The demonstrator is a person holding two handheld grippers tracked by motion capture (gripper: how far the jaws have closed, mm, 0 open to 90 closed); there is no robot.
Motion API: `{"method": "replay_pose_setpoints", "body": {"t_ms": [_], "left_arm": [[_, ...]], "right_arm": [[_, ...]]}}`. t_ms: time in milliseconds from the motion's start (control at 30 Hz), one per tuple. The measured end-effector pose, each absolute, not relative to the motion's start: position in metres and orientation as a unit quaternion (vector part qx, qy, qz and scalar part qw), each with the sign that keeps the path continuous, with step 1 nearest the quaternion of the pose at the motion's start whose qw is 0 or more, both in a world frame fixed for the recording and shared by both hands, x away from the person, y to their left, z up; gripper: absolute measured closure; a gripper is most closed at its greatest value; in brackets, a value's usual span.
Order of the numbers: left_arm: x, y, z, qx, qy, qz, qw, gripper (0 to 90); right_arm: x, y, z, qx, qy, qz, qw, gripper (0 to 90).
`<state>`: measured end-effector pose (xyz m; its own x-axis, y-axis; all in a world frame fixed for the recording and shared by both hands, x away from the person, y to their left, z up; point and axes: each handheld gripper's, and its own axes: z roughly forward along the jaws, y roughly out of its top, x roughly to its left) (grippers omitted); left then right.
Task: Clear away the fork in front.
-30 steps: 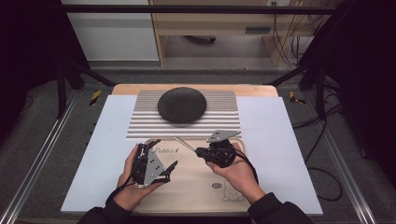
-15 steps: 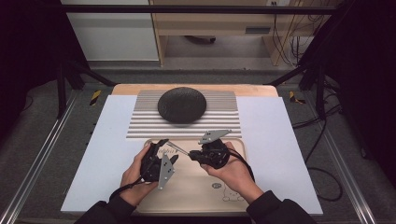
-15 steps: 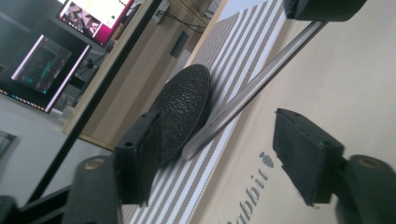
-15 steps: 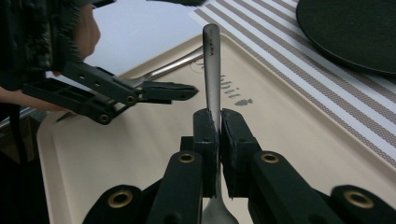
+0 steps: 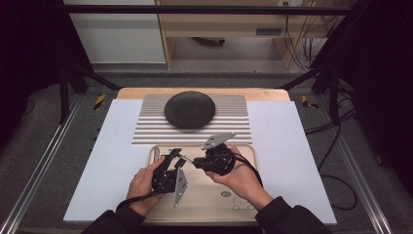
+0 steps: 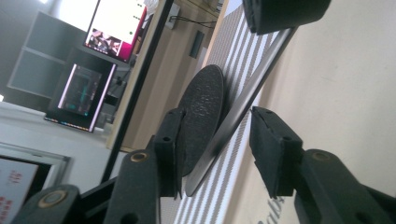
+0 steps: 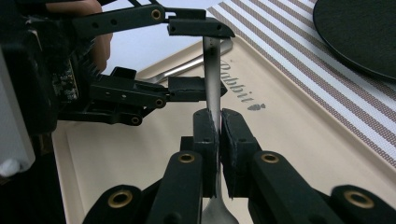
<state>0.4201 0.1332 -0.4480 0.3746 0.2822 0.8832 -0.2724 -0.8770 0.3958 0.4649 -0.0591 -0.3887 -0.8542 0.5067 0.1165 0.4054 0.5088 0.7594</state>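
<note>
Left claw (image 5: 174, 157) slid in and was closing around the spoon (image 7: 212, 74), not yet pinching; right claw (image 7: 217, 126) clamped its handle above the tray (image 5: 243, 183). Thin, stiff, slippery metal: grab the flat handle.

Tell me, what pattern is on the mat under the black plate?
The mat has thin brown-grey and white stripes; the right gripper view shows them best.

Right tongs (image 7: 218, 122) clamped; left tongs (image 6: 219, 140) closing, ungripped.

One metal utensil (image 7: 212, 70), one beige tray (image 5: 243, 195), one dark round bowl (image 5: 190, 109), one striped mat (image 5: 234, 124), two claws.
</note>
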Motion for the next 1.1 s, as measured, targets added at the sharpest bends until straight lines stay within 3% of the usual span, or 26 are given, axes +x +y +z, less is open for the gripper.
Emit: {"method": "replay_pose_setpoints", "body": {"t_ms": [667, 1100], "left_arm": [[0.429, 0.123, -0.436, 0.783, -0.037, 0.584, 0.211, 69.4], [0.427, 0.119, -0.445, 0.785, -0.057, 0.585, 0.197, 84.1]], "right_arm": [[0.48, -0.058, -0.369, 0.258, 0.872, 0.413, 0.051, 85.1], [0.485, -0.058, -0.368, 0.262, 0.881, 0.394, 0.014, 84.6]]}}
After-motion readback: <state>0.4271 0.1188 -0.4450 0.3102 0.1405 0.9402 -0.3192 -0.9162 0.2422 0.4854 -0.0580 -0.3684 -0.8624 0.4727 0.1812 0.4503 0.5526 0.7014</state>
